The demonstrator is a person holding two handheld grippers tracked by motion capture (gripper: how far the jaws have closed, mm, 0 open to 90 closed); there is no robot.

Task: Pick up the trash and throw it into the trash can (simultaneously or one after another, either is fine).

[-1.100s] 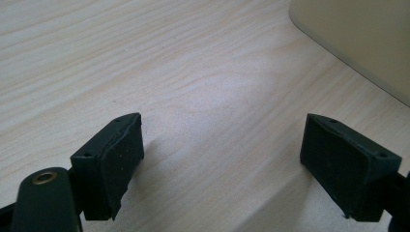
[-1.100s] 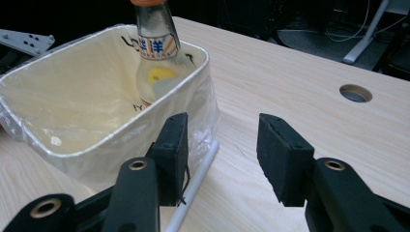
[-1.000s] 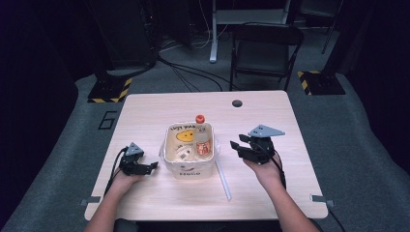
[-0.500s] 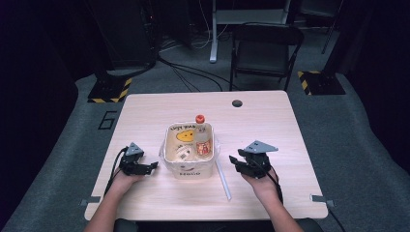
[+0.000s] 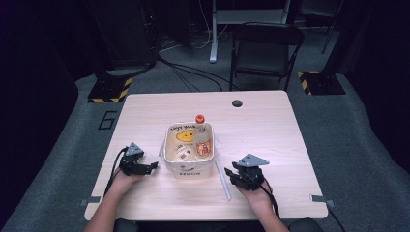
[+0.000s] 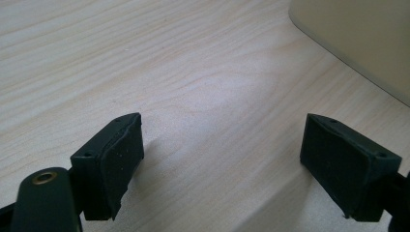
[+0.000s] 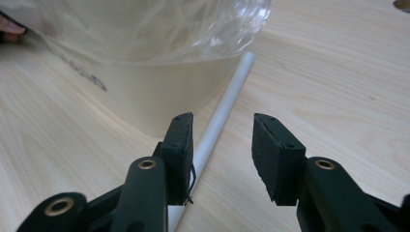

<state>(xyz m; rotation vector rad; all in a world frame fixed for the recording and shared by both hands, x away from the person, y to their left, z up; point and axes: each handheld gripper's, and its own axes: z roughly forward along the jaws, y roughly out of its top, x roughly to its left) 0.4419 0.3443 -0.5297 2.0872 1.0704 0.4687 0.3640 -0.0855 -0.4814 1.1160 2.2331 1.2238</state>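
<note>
We find the right tool (image 7: 220,145) closing, half-open, astride the white tube (image 7: 225,113) lower centre; left tool (image 6: 220,162) wide, empty. Next: clamp squarely.

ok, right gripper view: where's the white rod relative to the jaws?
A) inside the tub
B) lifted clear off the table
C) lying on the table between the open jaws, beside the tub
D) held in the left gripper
C: the white rod lies flat on the table along the tub, running between the right gripper jaws, pads not visibly clamping it.
</note>
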